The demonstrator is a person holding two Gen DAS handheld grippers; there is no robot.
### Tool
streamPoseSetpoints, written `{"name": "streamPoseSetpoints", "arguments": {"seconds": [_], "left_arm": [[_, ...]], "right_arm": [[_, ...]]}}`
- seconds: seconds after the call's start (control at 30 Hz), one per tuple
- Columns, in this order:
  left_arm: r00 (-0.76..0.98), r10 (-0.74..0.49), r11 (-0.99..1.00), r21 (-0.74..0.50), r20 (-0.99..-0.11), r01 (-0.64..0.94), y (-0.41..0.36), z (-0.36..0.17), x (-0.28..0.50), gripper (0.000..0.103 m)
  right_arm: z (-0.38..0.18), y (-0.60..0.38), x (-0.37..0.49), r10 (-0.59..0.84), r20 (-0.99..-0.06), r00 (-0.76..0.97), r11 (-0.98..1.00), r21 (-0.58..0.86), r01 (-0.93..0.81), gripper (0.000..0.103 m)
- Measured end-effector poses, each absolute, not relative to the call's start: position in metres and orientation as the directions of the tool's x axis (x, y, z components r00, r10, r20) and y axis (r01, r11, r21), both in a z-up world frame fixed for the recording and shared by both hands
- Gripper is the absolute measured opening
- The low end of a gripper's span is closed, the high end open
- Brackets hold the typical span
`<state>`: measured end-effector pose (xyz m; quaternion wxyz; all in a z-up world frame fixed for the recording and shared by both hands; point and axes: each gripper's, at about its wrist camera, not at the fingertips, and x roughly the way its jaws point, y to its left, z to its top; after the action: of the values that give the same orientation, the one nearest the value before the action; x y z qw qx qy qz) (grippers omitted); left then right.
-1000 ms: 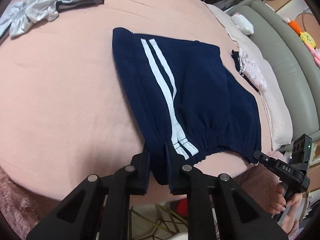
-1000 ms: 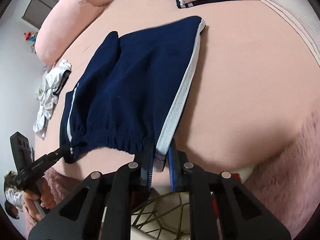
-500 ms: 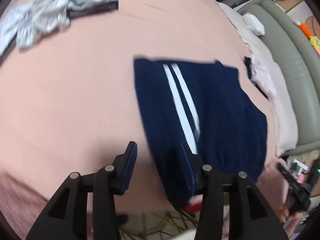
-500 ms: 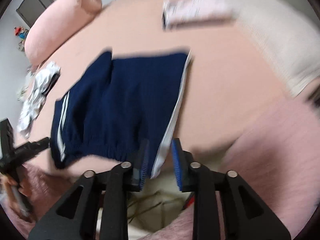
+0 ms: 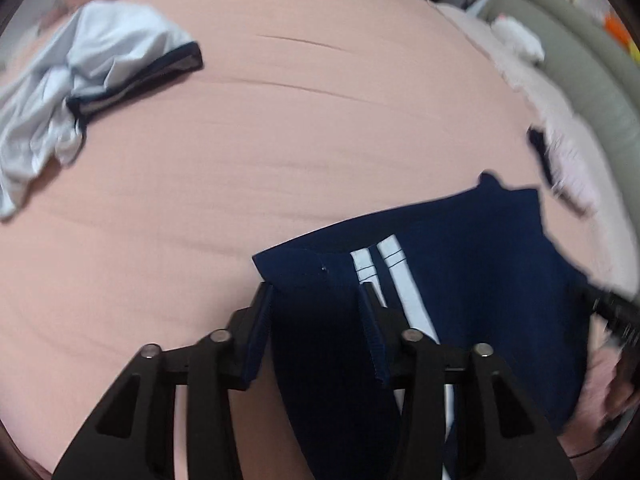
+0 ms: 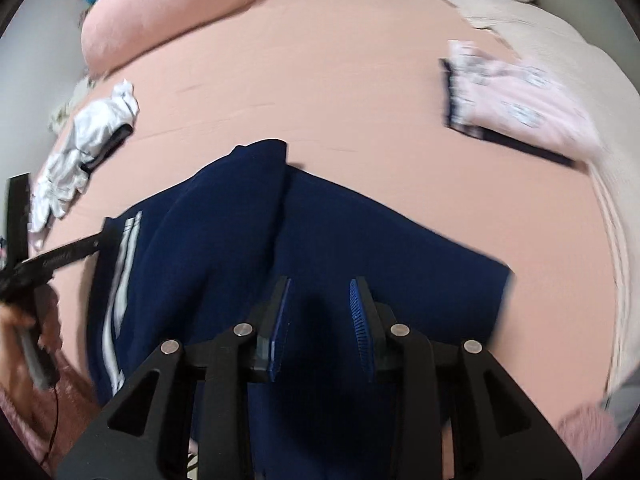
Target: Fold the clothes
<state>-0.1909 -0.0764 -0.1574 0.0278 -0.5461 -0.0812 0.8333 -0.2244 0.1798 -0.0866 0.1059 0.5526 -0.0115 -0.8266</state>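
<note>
Navy shorts (image 5: pixel 472 264) with two white side stripes lie flat on the pink bed sheet (image 5: pixel 280 140); they also show in the right wrist view (image 6: pixel 320 240). My left gripper (image 5: pixel 316 300) is open, its fingers straddling the far left corner of the shorts just above the cloth. My right gripper (image 6: pixel 320 300) is open over the right part of the shorts, with dark cloth showing between the jaws. The left gripper appears at the left edge of the right wrist view (image 6: pixel 60 258).
A crumpled white and navy garment (image 5: pixel 80 84) lies at the far left of the bed (image 6: pixel 84 140). A folded pink garment (image 6: pixel 516 100) sits at the right. A pink bolster pillow (image 6: pixel 172 12) lies at the back. A grey headboard (image 5: pixel 592 92) is on the right.
Both grippers let go of the waistband, opened, and moved forward over the shorts toward their far edge. The shorts now lie flat on the sheet.
</note>
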Motion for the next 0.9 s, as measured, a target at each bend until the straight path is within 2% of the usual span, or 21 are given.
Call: {"name": "streamPoseSetpoints", "arguments": {"seconds": [0.17,0.27,0.37,0.47,0.53,0.57,0.6,0.63,0.7,0.77,0.87,0.9], "left_arm": [[-0.367,0.084,-0.986,-0.13,-0.926,0.104,-0.1,-0.153,-0.182,0.016],[-0.36,0.031,-0.983,-0.093,-0.932,0.158,-0.119,-0.144,-0.17,0.016],[-0.372,0.089,-0.959,-0.181,-0.924,0.219,-0.139,-0.136,-0.157,0.018],[-0.422,0.133,-0.964,-0.216,-0.897,0.156,-0.122,-0.128,-0.158,0.019],[-0.427,0.156,-0.966,-0.228,-0.891,0.123,-0.116,-0.128,-0.161,0.035],[-0.417,0.163,-0.967,-0.228,-0.894,0.111,-0.115,-0.129,-0.163,0.049],[-0.393,0.15,-0.972,-0.208,-0.907,0.111,-0.117,-0.136,-0.164,0.049],[-0.369,0.134,-0.976,-0.187,-0.92,0.111,-0.119,-0.143,-0.165,0.049],[-0.35,0.018,-0.989,-0.068,-0.937,0.131,-0.122,-0.141,-0.161,0.038],[-0.329,-0.097,-0.988,0.05,-0.939,0.149,-0.126,-0.14,-0.157,0.034],[-0.296,-0.124,-0.97,0.053,-0.947,0.237,-0.161,-0.143,-0.146,0.033],[-0.308,-0.051,-0.963,-0.034,-0.95,0.266,-0.175,-0.142,-0.144,0.033]], "right_arm": [[-0.104,0.158,-0.248,-0.151,-0.919,-0.365,-0.982,0.096,0.165,0.03],[-0.106,0.157,-0.255,-0.132,-0.914,-0.384,-0.987,0.083,0.14,0.03],[-0.109,0.154,-0.259,-0.102,-0.913,-0.395,-0.988,0.047,0.145,0.03],[-0.109,0.141,-0.262,-0.128,-0.908,-0.4,-0.975,0.041,0.217,0.03],[-0.11,0.128,-0.265,-0.137,-0.9,-0.413,-0.966,0.028,0.259,0.03],[-0.112,0.121,-0.269,-0.14,-0.898,-0.416,-0.962,0.023,0.274,0.03],[-0.115,0.115,-0.272,-0.145,-0.899,-0.414,-0.958,0.023,0.286,0.031],[-0.119,0.109,-0.276,-0.156,-0.903,-0.401,-0.955,0.035,0.294,0.031],[-0.126,0.097,-0.281,-0.169,-0.913,-0.371,-0.946,0.045,0.321,0.03],[-0.124,0.083,-0.279,-0.189,-0.908,-0.373,-0.925,0.037,0.378,0.03],[-0.115,0.073,-0.274,-0.217,-0.886,-0.409,-0.904,0.025,0.427,0.03],[-0.113,0.078,-0.275,-0.213,-0.88,-0.425,-0.915,0.027,0.402,0.03]]}}
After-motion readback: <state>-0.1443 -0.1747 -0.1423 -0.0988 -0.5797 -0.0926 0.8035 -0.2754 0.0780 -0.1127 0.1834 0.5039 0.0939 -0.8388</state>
